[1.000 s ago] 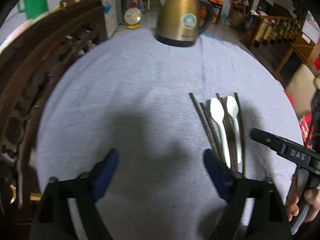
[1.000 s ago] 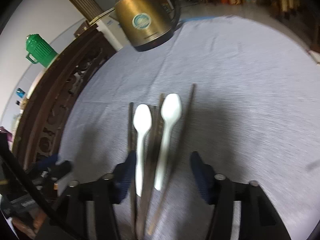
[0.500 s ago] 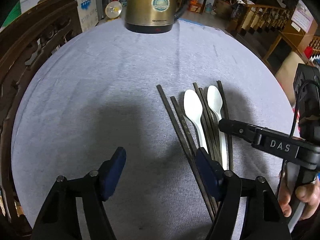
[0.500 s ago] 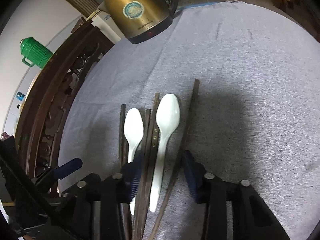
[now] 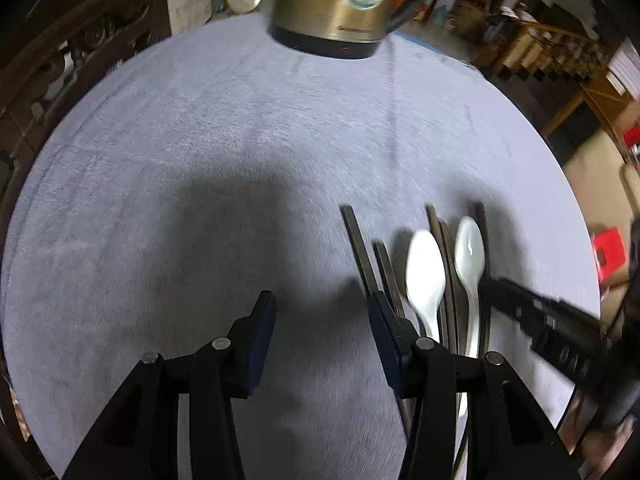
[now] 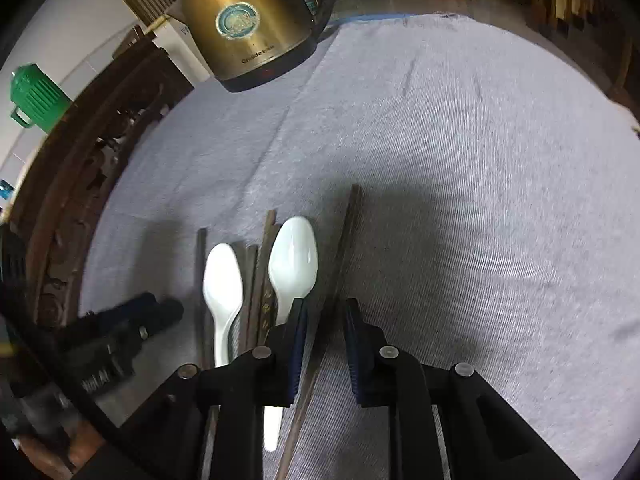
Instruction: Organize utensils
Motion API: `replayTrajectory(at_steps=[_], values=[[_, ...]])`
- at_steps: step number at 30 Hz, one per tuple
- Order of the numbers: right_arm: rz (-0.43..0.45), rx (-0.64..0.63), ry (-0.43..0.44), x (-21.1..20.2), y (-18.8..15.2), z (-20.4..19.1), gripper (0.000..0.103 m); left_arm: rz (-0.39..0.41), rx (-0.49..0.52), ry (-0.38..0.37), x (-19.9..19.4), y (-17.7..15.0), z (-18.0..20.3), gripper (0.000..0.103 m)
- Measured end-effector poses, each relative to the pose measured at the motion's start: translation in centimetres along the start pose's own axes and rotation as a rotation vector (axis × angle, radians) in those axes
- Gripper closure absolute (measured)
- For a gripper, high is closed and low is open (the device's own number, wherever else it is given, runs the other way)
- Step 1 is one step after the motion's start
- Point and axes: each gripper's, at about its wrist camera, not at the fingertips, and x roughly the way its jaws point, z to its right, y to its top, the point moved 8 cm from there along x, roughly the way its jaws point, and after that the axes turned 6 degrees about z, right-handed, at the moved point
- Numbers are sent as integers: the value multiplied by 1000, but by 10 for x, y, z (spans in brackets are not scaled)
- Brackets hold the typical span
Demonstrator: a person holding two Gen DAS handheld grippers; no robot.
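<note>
The outermost chopstick (image 6: 340,256) lies on the right edge of the bundle, dark chopsticks (image 6: 256,280) and two white spoons (image 6: 294,264) side by side on the grey-clothed table (image 6: 460,200); the right claw (image 6: 325,336) straddles it, jaws closing, pads not yet pressing; the left claw (image 5: 322,332) closes over bare cloth left of the bundle, holding nothing; a brass kettle (image 6: 248,20) stands well beyond. My worry: the stick is thin and lies flat, so the pads may skid it sideways into the nearer spoon, or pinch it off-centre so it tips.
</note>
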Motion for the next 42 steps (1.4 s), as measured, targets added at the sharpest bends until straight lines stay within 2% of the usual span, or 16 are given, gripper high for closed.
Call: replayTrajectory(at_steps=[4, 7, 12, 17, 19, 22, 26, 31, 34, 36, 37, 40, 42], values=[[-28, -7, -61, 9, 17, 0, 83, -55, -47, 14, 15, 23, -3, 53], [-68, 8, -74, 17, 33, 3, 83, -96, -74, 20, 21, 36, -3, 53], [-149, 17, -109, 30, 52, 1, 83, -158, -35, 77, 27, 44, 2, 54], [-173, 28, -148, 37, 68, -2, 83, -208, -42, 121, 37, 51, 9, 59], [-180, 78, -125, 38, 74, -4, 82, -227, -48, 131, 41, 57, 9, 59], [-178, 167, -73, 38, 83, 2, 80, -243, -52, 140, 44, 60, 5, 59], [-150, 210, -82, 32, 93, 11, 80, -241, -52, 147, 44, 60, 10, 59], [-152, 141, -143, 34, 99, 4, 79, -222, -27, 174, 45, 56, 21, 59], [-158, 56, -225, 36, 101, -15, 78, -217, -38, 176, 41, 53, 18, 70], [-162, -9, -293, 34, 101, -26, 81, -213, -60, 184, 40, 54, 9, 85], [-161, -37, -312, 36, 101, -31, 81, -210, -64, 188, 42, 54, 4, 88], [-149, -80, -321, 30, 103, -50, 95, -198, -53, 185, 41, 56, -1, 93], [-137, -107, -332, 25, 104, -57, 95, -187, -37, 185, 41, 55, -1, 94]])
